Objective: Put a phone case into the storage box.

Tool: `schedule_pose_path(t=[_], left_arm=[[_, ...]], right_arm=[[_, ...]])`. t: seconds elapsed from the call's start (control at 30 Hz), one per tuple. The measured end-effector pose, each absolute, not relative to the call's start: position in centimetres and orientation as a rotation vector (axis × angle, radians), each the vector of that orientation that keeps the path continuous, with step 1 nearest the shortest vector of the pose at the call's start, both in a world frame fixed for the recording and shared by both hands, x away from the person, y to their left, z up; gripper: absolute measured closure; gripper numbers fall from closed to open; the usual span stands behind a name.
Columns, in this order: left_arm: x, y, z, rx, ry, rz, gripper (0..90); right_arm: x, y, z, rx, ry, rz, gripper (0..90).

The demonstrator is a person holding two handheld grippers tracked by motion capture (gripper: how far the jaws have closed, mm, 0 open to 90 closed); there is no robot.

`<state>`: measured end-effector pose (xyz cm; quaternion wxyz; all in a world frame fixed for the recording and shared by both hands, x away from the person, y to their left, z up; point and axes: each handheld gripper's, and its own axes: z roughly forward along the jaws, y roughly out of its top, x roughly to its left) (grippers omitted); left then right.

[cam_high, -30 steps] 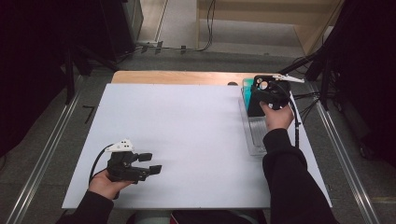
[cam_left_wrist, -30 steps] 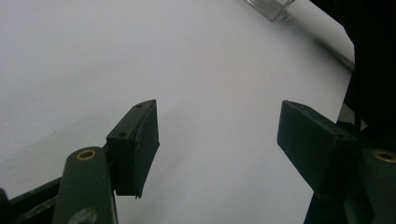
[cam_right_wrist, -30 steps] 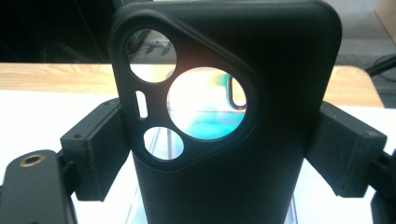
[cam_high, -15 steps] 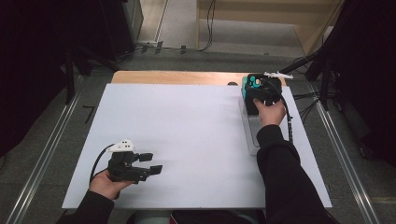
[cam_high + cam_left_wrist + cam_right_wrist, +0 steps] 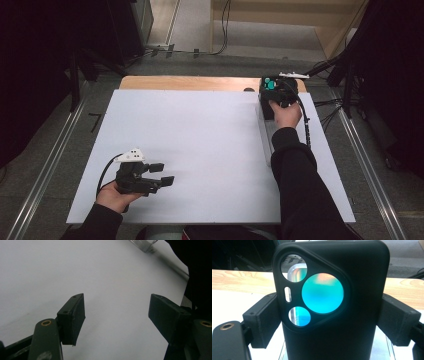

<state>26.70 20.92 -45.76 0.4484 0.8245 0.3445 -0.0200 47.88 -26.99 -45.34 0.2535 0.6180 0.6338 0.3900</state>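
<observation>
The right tongs (image 5: 329, 322) grip a black phone case (image 5: 332, 302), one jaw pressed on each long side, with the camera cut-outs facing the right gripper view. Through the holes glows something teal, a box or tray (image 5: 270, 84) standing beyond. In the high view the right tongs (image 5: 278, 95) hang at the far right corner of the counter (image 5: 200, 135), the case under the hand and just above a clear plastic tray (image 5: 266, 142) that runs along the right edge. The left tongs (image 5: 117, 315) stand about half open with nothing between the jaws, over bare white counter; in the high view the left tongs (image 5: 160, 176) rest near the front left corner, well apart from the case.

My reading is that the case is picked up and being carried; setting it down, perhaps at the teal thing, is left.

The hand covers most of the case from above. What the teal thing is, and whether the case touches it, I cannot tell. The case's lower end is cut off.
</observation>
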Motion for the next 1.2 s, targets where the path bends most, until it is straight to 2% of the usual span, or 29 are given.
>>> schedule_pose_path(t=[0.4,0.47,0.8,1.2], left_arm=[[26.9,20.8,-45.7,2.031,0.851,-0.054,30.3],[27.0,20.7,-45.7,2.032,0.850,-0.054,30.3],[27.2,20.5,-45.7,2.033,0.852,-0.055,30.3],[27.5,20.6,-45.6,2.024,0.863,-0.047,30.3]], right_arm=[[48.0,-27.0,-45.4,1.680,1.725,1.066,6.4],[48.0,-27.0,-45.5,1.676,1.737,1.061,1.6],[47.8,-27.3,-45.2,1.686,1.763,1.068,1.3],[46.6,-27.5,-43.3,1.717,1.784,1.086,1.4]])
